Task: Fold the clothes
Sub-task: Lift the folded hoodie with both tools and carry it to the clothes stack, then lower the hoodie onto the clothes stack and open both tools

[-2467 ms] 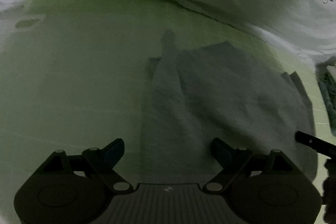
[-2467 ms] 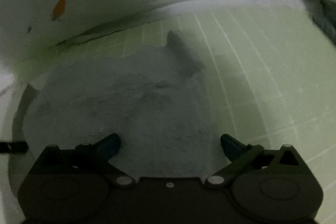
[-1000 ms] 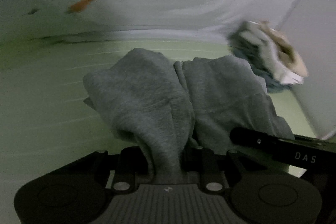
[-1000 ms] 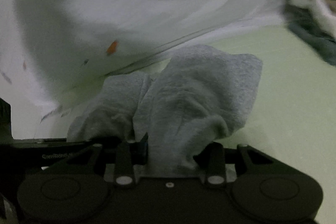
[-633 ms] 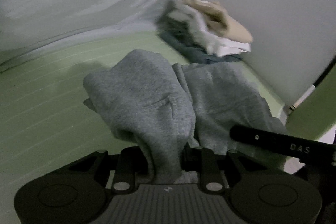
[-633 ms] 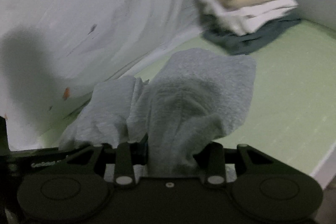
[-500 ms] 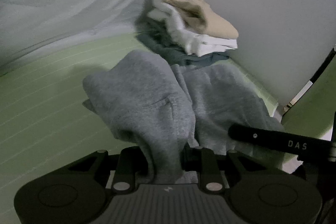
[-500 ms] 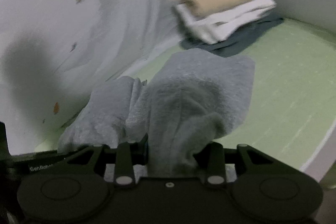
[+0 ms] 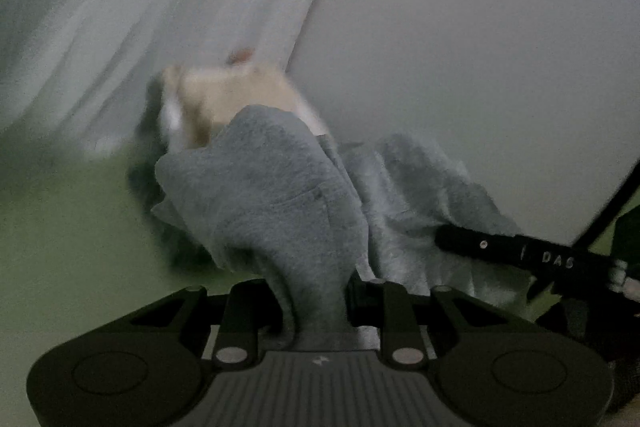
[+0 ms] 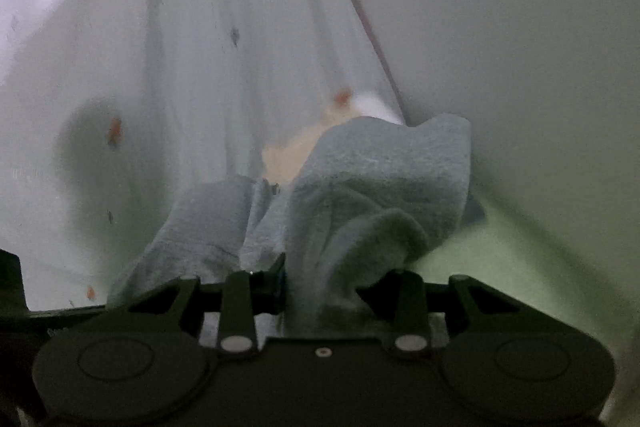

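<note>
While both views are blurring at the edges, the core facts are reading fine:

left gripper: fingers pressed together, pinching a bunched edge of the grey garment; cloth is rising out of the pinch toward 12 o'clock and draping to 10 o'clock.

right gripper: pinching the same grey garment; fabric is billowing up toward 1 o'clock, with a second lobe sagging toward 9 o'clock.

garment position: hanging between the two tools, off the green mat; in the left view its other half is trailing toward 3 o'clock, under the right tool's black bar marked "DAS".

containers: cannot tell of any; the clothes are sitting straight on the mat.

folded stack: sitting at 11 o'clock of the left view, just beyond the garment; beige piece on top, white under it, a dark piece at the base. Heavily blurred.

stack from the right: only a beige patch and a white corner are showing at 12 o'clock; the garment is covering the rest.

obstruction: the lifted cloth is blocking most of the stack in both views.

backdrop: white sheet with small orange and dark prints is hanging from 9 to 12 o'clock; plain pale wall is filling 12 to 3 o'clock.

mat from the right: showing at 4 o'clock.
</note>
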The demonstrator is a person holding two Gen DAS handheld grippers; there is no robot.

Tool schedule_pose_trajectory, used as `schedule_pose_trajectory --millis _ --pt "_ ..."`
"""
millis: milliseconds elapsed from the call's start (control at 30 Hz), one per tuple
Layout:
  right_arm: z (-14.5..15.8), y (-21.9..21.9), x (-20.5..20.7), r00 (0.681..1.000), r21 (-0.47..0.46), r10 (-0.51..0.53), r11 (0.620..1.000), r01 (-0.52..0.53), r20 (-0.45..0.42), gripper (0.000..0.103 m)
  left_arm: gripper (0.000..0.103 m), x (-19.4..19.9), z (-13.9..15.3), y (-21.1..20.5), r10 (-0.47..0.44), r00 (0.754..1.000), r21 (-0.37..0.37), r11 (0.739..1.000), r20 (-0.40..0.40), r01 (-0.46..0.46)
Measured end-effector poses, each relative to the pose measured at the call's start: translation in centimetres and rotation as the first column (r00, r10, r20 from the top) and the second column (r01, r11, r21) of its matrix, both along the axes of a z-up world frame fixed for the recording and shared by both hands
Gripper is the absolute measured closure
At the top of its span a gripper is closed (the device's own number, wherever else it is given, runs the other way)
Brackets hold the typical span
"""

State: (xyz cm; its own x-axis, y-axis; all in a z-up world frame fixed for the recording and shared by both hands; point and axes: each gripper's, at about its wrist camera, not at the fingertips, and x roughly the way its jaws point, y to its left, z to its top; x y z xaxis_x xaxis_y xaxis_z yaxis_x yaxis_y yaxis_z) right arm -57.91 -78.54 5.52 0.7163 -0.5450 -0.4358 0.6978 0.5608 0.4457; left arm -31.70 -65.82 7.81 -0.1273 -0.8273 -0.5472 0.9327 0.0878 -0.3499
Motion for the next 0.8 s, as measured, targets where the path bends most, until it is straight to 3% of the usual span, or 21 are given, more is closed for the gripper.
schedule_pose_trajectory --millis 200,233,267,333,400,433,533,600,633,700,733,800 --pt "4.5 -9.6 3.7 0.998 -0.147 0.040 0.989 -0.032 0.049 0.067 0.075 4.5 5.0 -7.8 0.053 0.998 -0.119 0.992 0.018 -0.051" --pt "4.5 -11.6 5.0 0.999 -0.159 0.034 0.987 -0.027 0.043 0.067 0.067 5.7 4.7 -9.6 0.087 0.995 -0.112 0.990 0.049 -0.081" --pt "4.1 -13.6 6.4 1.000 -0.167 0.018 0.986 -0.015 0.019 0.061 0.053 6.8 4.4 -11.6 0.123 0.989 -0.103 0.988 0.081 -0.114" --pt "2.8 -17.2 9.6 0.993 -0.192 -0.070 0.980 0.051 -0.092 0.041 0.028 9.0 2.7 -14.7 0.240 0.959 -0.066 0.970 0.151 -0.233" --pt "1.0 -19.6 12.8 0.957 -0.253 -0.186 0.959 0.127 -0.222 0.036 0.028 10.9 0.7 -17.2 0.327 0.920 -0.026 0.944 0.215 -0.329" --pt "0.2 -19.8 13.9 0.942 -0.298 -0.232 0.942 0.156 -0.241 0.035 0.028 11.6 -0.4 -17.7 0.330 0.922 -0.013 0.942 0.205 -0.334" --pt "-1.8 -18.7 15.6 0.927 -0.414 -0.328 0.881 0.232 -0.180 0.026 0.027 13.4 -3.7 -19.1 0.325 0.930 0.034 0.942 0.172 -0.335" --pt "-3.3 -17.6 16.7 0.939 -0.442 -0.309 0.870 0.216 -0.150 0.016 0.026 13.8 -6.4 -20.3 0.319 0.935 0.097 0.937 0.155 -0.336" --pt "-4.4 -18.0 17.2 0.949 -0.404 -0.265 0.897 0.178 -0.171 0.016 0.023 14.2 -7.7 -20.7 0.316 0.939 0.120 0.935 0.138 -0.333" --pt "-7.5 -20.2 17.8 0.959 -0.227 -0.206 0.960 0.161 -0.193 0.016 0.015 14.6 -9.3 -20.8 0.336 0.937 0.124 0.930 0.094 -0.346" --pt "-8.7 -21.0 17.9 0.963 -0.155 -0.184 0.976 0.155 -0.197 0.016 0.011 14.7 -9.7 -20.7 0.344 0.935 0.122 0.928 0.089 -0.353" --pt "-8.7 -21.1 17.6 0.964 -0.133 -0.196 0.976 0.174 -0.181 0.015 0.011 14.5 -9.7 -20.2 0.320 0.939 0.091 0.939 0.127 -0.333"
